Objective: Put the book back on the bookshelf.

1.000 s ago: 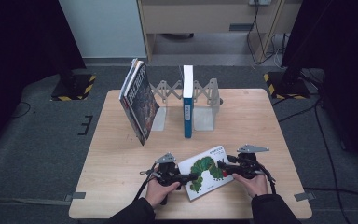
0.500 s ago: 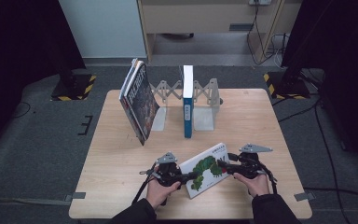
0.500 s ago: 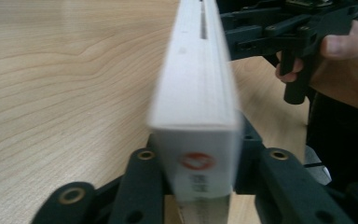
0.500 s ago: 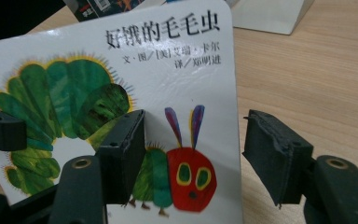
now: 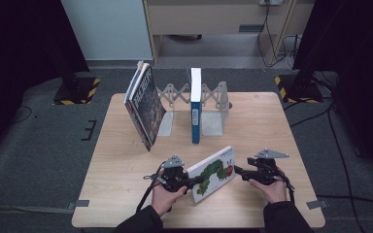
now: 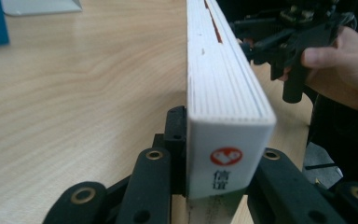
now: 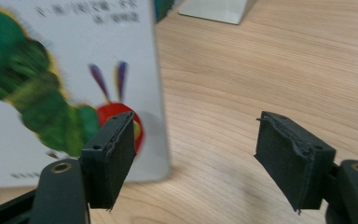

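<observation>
Left claw (image 5: pixel 194 180): pinching the caterpillar book (image 5: pixel 213 172) by its spine end, jaws having just closed.
Right claw (image 5: pixel 238 171): spread, just opened, apparently clear of the cover.
Book: tilted up off the desk (image 5: pixel 121 189).
Rack (image 5: pixel 213 116): holds an upright blue book (image 5: pixel 195 104); dark books (image 5: pixel 144 104) lean at its left.

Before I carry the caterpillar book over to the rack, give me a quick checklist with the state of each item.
1. Left claw clamped on the caterpillar book at its spine end, jaws just closing onto it: ok.
2. Right claw free of the cover, jaws just opening, nothing between them: ok.
3. Book tilted up on one edge rather than lying flat on the table: ok.
4. Free slot in the expanding rack to the right of the upright blue book: ok.
5. Leaning books at the rack's left end stable: cannot tell.
</observation>
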Action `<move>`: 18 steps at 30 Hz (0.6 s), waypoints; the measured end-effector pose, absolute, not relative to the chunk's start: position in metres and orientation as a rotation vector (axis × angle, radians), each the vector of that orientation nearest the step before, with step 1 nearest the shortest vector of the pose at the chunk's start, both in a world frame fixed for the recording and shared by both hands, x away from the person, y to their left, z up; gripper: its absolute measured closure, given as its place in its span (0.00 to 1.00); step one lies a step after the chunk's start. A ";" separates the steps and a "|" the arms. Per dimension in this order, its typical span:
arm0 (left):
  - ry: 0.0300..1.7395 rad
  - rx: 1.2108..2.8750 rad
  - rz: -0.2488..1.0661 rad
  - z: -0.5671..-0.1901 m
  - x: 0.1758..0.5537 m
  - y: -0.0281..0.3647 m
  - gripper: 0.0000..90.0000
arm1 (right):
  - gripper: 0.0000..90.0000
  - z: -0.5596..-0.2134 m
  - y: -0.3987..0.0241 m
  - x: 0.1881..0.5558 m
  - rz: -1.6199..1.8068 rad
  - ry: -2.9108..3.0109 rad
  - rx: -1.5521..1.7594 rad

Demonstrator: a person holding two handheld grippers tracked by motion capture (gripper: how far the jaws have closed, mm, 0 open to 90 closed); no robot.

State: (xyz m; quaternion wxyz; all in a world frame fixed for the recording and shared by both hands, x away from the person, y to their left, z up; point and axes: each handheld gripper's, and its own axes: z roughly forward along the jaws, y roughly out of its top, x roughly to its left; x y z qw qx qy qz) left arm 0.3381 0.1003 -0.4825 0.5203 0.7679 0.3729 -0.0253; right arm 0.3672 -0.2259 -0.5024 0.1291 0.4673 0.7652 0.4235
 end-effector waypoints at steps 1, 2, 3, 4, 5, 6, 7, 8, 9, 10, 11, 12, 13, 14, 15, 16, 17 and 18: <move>0.898 1.839 -0.052 -0.479 0.338 0.102 0.83 | 0.29 -0.503 -0.227 0.368 1.215 2.221 1.359; 0.898 1.844 -0.037 -0.477 0.338 0.104 0.83 | 0.28 -0.504 -0.228 0.368 1.205 2.216 1.369; 0.909 1.840 -0.021 -0.473 0.340 0.108 0.83 | 0.26 -0.505 -0.231 0.369 1.161 2.212 1.365; 0.909 1.840 -0.021 -0.473 0.340 0.108 0.83 | 0.26 -0.505 -0.231 0.369 1.161 2.212 1.365; 0.913 1.834 -0.014 -0.471 0.340 0.110 0.83 | 0.25 -0.505 -0.233 0.370 1.144 2.209 1.365; 0.918 1.824 0.009 -0.465 0.341 0.113 0.83 | 0.23 -0.506 -0.236 0.370 1.108 2.199 1.383; 0.918 1.824 0.009 -0.465 0.341 0.113 0.83 | 0.23 -0.506 -0.236 0.370 1.108 2.199 1.383; 0.919 1.820 0.021 -0.463 0.342 0.115 0.83 | 0.21 -0.507 -0.237 0.371 1.084 2.192 1.391; 0.919 1.815 0.035 -0.460 0.342 0.117 0.83 | 0.20 -0.508 -0.239 0.371 1.054 2.193 1.381; 0.928 1.798 0.059 -0.454 0.344 0.121 0.83 | 0.19 -0.510 -0.242 0.372 1.005 2.195 1.400; 0.928 1.798 0.059 -0.454 0.344 0.121 0.83 | 0.19 -0.510 -0.242 0.372 1.005 2.195 1.400; 0.932 1.789 0.067 -0.452 0.344 0.123 0.83 | 0.19 -0.511 -0.244 0.372 0.978 2.202 1.398; 0.939 1.781 0.075 -0.450 0.345 0.125 0.83 | 0.18 -0.512 -0.246 0.372 0.958 2.197 1.396; 0.946 1.774 0.086 -0.447 0.346 0.126 0.83 | 0.17 -0.513 -0.248 0.373 0.938 2.195 1.418; 0.957 1.766 0.114 -0.443 0.348 0.129 0.83 | 0.17 -0.514 -0.249 0.374 0.931 2.199 1.413; 0.957 1.766 0.114 -0.443 0.348 0.129 0.83 | 0.17 -0.514 -0.249 0.374 0.931 2.199 1.413; 0.963 1.763 0.123 -0.441 0.348 0.130 0.83 | 0.17 -0.514 -0.249 0.374 0.921 2.198 1.420; 0.966 1.760 0.133 -0.440 0.349 0.130 0.83 | 0.16 -0.515 -0.250 0.374 0.909 2.201 1.420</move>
